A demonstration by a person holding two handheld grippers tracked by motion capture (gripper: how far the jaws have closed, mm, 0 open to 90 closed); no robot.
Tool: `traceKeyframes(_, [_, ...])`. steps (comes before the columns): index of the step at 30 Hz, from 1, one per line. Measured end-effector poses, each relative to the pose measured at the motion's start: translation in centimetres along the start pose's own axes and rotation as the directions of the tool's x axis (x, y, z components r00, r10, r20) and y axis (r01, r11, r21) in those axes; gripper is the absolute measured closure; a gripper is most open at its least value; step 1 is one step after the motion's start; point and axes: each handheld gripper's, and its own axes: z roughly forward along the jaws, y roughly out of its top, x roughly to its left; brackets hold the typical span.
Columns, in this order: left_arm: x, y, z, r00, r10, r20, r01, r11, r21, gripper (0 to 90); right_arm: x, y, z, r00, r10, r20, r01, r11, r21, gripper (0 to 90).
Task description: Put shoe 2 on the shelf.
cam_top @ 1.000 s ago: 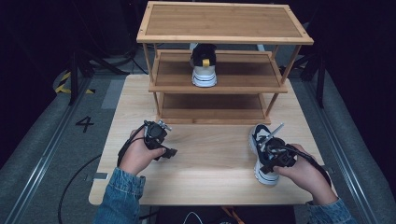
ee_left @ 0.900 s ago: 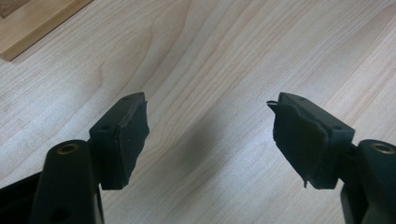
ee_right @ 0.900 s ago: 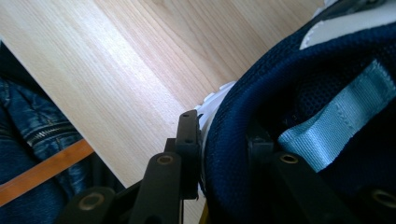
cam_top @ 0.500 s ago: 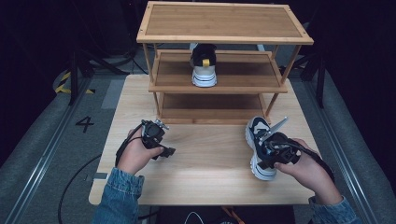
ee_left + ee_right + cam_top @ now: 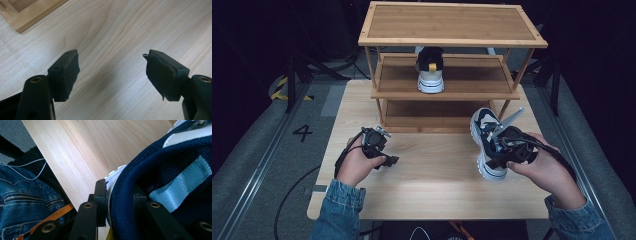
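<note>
On the right side of the table [image 5: 427, 185], the right gripper [image 5: 504, 150] pinched the shoe [image 5: 484, 131] by its heel, ready to lift it carefully onto the rack [image 5: 447, 92], while the left gripper [image 5: 379, 145] stayed wide open, holding nothing.

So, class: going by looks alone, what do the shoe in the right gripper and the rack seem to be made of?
Shoe: the upper looks like navy woven mesh with a fine knit texture and a light-blue webbing loop; the sole looks like white rubber or foam. Rack: wood, possibly bamboo, with visible grain and a warm matt finish. The right gripper clamps the shoe's collar.
</note>
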Motion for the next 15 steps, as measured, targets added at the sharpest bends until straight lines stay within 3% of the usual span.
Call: traceKeyframes(15, [0.5, -0.6, -0.3, 0.999, -0.039, -0.024, 0.038, 0.9992, -0.01, 23.7, 0.6, 2.6, -3.8, 0.998, -0.057, 0.026, 0.058, 0.998, -0.033, 73.4])
